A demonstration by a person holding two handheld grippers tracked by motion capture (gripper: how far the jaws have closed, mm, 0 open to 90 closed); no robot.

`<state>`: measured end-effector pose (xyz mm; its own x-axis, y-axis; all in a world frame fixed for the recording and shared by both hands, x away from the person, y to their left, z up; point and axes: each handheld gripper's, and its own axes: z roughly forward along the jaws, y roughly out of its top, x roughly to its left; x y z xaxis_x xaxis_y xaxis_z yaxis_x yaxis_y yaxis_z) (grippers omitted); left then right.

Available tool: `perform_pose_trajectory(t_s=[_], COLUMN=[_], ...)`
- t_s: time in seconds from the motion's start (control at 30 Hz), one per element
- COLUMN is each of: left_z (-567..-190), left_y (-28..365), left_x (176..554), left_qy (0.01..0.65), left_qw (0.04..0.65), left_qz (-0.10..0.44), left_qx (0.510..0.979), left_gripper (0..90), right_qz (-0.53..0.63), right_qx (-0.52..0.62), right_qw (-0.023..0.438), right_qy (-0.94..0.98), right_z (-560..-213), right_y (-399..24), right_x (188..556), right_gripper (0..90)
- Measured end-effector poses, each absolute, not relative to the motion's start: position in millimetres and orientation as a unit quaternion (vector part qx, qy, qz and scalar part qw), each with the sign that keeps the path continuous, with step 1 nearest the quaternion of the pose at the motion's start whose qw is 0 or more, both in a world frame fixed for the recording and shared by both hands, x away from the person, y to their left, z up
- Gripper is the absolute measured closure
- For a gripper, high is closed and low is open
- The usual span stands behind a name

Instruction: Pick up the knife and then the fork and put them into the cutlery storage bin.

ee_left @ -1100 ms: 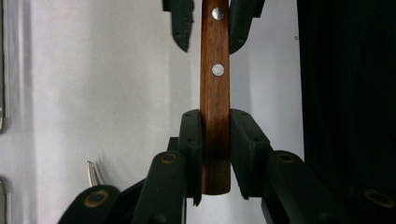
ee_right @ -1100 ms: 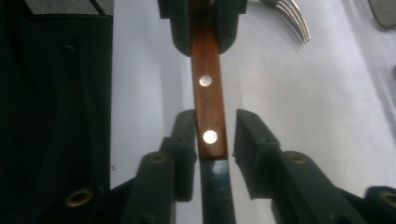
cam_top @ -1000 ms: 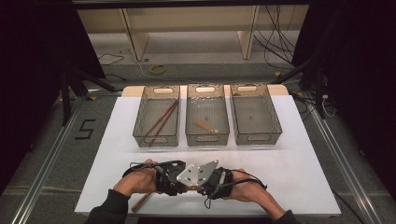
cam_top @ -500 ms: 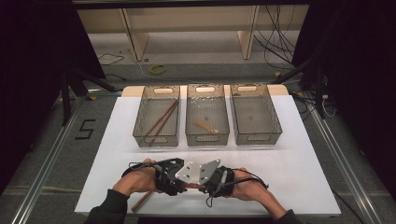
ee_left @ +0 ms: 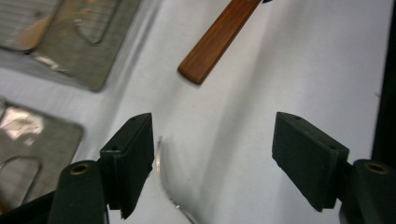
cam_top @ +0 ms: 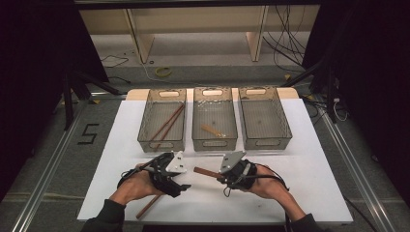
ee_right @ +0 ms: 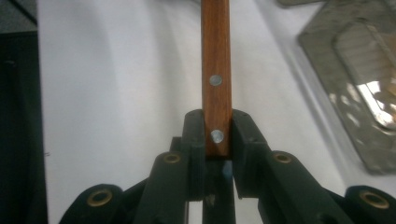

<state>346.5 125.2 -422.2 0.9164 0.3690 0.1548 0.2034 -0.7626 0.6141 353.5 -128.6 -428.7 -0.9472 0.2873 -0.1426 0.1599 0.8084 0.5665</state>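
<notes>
High view: the right gripper (cam_top: 218, 176) is clamped on a flat brown wooden handle with two metal rivets (cam_top: 205, 172), holding it level just above the white table sheet (cam_top: 309, 159) with its free end pointing toward the left gripper (cam_top: 183, 185). The right gripper view confirms the grip — pads pressed on both sides of the handle's near end (ee_right: 215, 93). The left gripper's jaws have just been opening and now stand wide with nothing between them; in the left gripper view the handle's free end (ee_left: 215, 41) lies ahead of the jaws, apart. Judgement: a hand-over has just been completed, and the sorting step follows. The next move calls for carrying the handle forward to one of the three clear mesh bins (cam_top: 214, 118) and letting go over it. A long brown wooden stick (cam_top: 149, 207) lies on the sheet under the left forearm, unsorted. Surroundings — grey floor with a marked "5" (cam_top: 88, 134), loose cables (cam_top: 283, 41), wooden frame legs (cam_top: 135, 30) behind the table.
</notes>
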Motion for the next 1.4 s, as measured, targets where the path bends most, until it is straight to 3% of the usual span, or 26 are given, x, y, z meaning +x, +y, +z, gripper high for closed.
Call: perform_pose_trajectory(t_s=[0.43, 0.97, 1.4], left_z=[-438.7, -445.2, -449.7], left_y=[151.5, 177.1, 185.2], left_x=[343.7, 332.2, 328.1], left_qy=[0.275, 0.327, 0.341], left_qw=[0.377, 0.442, 0.449], left_qz=[0.129, 0.137, 0.14], left_qx=[0.875, 0.824, 0.814], left_gripper=[21.4, 20.2, 19.5], right_qz=[0.322, 0.347, 0.349], right_qx=[0.188, 0.282, 0.344], right_qw=[0.14, 0.177, 0.192], right_qy=[0.917, 0.877, 0.851], right_z=[-406.3, -372.8, -362.4], right_y=[-162.2, -192.8, -209.3], right_x=[379.0, 426.2, 462.8], right_gripper=[78.0, 77.9, 77.9])
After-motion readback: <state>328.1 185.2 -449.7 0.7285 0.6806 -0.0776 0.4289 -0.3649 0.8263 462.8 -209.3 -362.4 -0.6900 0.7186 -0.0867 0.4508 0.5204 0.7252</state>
